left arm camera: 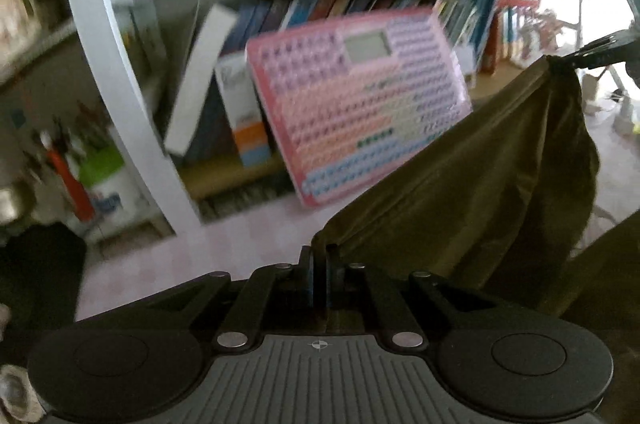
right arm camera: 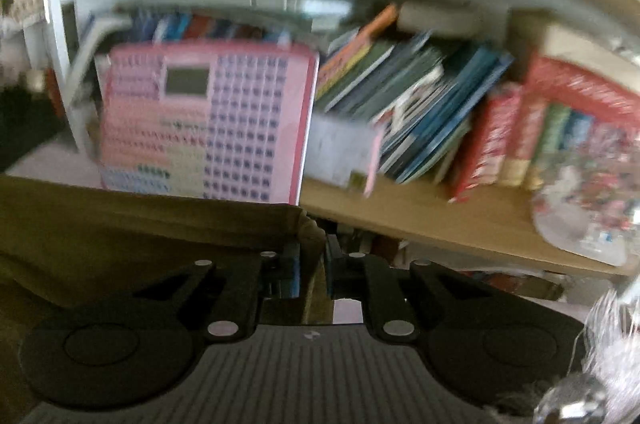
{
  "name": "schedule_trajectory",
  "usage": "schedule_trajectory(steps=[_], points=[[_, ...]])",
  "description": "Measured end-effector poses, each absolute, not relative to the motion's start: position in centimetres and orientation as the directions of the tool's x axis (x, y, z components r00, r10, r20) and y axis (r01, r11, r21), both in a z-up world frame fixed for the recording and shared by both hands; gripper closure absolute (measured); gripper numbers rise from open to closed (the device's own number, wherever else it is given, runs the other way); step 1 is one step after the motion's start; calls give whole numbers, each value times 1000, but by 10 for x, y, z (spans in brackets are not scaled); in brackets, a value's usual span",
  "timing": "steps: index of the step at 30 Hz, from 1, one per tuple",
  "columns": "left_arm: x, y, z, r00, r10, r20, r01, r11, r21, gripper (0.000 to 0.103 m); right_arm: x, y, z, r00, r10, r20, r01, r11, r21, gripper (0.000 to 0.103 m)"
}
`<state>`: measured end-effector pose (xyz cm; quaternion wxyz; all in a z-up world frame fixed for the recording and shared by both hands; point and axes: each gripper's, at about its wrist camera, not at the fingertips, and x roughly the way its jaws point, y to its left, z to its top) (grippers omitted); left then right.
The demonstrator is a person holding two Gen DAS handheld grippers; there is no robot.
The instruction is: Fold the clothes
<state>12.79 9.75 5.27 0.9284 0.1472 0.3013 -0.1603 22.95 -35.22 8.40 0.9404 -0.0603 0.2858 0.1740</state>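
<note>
An olive-green garment [left arm camera: 472, 192] hangs in the air, stretched between both grippers. My left gripper [left arm camera: 320, 256] is shut on one corner of it at the bottom centre of the left wrist view. The cloth runs up and to the right to my right gripper [left arm camera: 576, 58], which pinches the other corner near the right edge. In the right wrist view my right gripper [right arm camera: 314, 240] is shut on a bunched corner of the garment [right arm camera: 140, 228], and the cloth spreads away to the left. Both views are blurred.
A low wooden shelf [right arm camera: 460, 220] full of leaning books [right arm camera: 420, 108] stands ahead, with a pink keyboard toy [left arm camera: 356, 104] propped against it. A white curved post [left arm camera: 108, 64] rises at the left. Pale pink floor [left arm camera: 224, 256] lies below.
</note>
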Motion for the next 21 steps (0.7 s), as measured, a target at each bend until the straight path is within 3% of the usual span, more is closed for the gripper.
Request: schedule_trajectory(steps=[8, 15, 18, 21], points=[[41, 93, 73, 792, -289, -538, 447, 875, 188, 97, 91, -369, 108, 828, 269, -493, -310, 951, -1, 93], [-25, 92, 48, 740, -333, -585, 486, 866, 121, 97, -16, -365, 76, 787, 165, -595, -260, 962, -78, 93], [-41, 92, 32, 729, -310, -611, 470, 875, 117, 92, -48, -347, 56, 765, 94, -637, -274, 943, -190, 91], [-55, 95, 22, 726, -283, -627, 442, 891, 109, 86, -67, -339, 37, 729, 36, -683, -238, 950, -204, 89]])
